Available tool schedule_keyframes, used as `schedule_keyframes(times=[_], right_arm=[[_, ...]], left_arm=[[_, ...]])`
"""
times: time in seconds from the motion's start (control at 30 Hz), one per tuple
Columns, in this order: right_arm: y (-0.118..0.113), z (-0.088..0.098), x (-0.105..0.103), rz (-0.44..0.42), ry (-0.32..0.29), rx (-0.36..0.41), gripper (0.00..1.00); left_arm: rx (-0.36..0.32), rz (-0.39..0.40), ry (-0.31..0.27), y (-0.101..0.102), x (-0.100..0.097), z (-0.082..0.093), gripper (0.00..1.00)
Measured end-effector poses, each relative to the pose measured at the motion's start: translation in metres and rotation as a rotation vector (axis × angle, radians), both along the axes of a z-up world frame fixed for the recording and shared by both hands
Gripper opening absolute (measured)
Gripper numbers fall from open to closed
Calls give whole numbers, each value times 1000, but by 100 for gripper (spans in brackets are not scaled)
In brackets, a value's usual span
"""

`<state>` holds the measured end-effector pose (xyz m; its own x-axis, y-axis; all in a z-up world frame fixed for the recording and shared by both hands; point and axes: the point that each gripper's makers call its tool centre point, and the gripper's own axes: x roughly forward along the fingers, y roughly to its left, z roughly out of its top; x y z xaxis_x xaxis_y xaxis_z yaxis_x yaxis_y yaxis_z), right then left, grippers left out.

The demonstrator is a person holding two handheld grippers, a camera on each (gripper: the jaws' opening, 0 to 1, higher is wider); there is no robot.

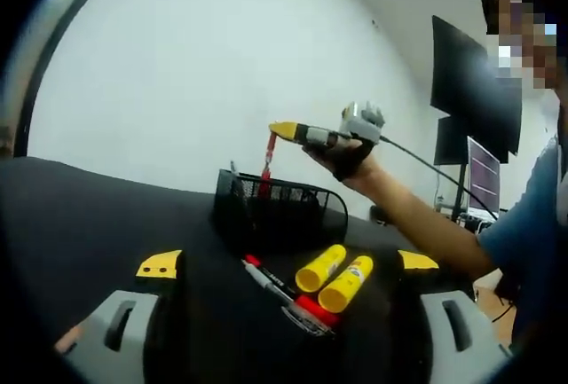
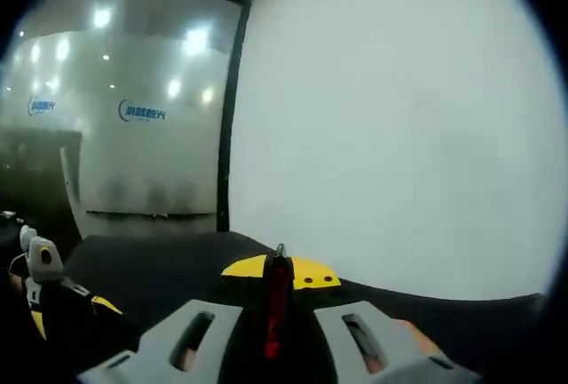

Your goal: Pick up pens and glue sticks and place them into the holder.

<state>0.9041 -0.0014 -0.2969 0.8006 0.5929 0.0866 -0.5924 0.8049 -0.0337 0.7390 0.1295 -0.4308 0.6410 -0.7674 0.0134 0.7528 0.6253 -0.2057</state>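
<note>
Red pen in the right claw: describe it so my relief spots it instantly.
Find the black mesh holder on the dark table. Above its rim, the right claw pinches a slim red pen hanging downward. The other red marker lies flat beside two yellow glue sticks.

The left gripper (image 1: 282, 288) has pale grey jaws with slotted openings, each tipped by a yellow pad bearing small dark dots — probably screws, though the view is too coarse to be sure. The right gripper (image 1: 286, 129) has a yellow tip, a dark body and a grey housing, with a thin dark cable trailing from it. Its own jaws are the same grey, slotted, yellow-tipped. The person wears a black fingerless glove (image 1: 348, 159) and a blue short sleeve (image 1: 531, 215).
</note>
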Motion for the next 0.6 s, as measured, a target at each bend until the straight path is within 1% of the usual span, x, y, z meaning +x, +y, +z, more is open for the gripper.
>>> schedule_keyframes(times=[0.1,0.2,0.5,0.6], right_arm=[[1,2,-1,0,-13,-2,6],[1,4,-3,12,-15,8,9],[-7,11,-3,3,-21,21,9],[-10,14,-5,4,-27,24,9]], left_arm=[[2,0,1,1,1,0,91],[-2,0,1,-1,-1,0,91],[9,0,9,-6,-7,-3,90],[8,1,10,-5,-6,-3,88]])
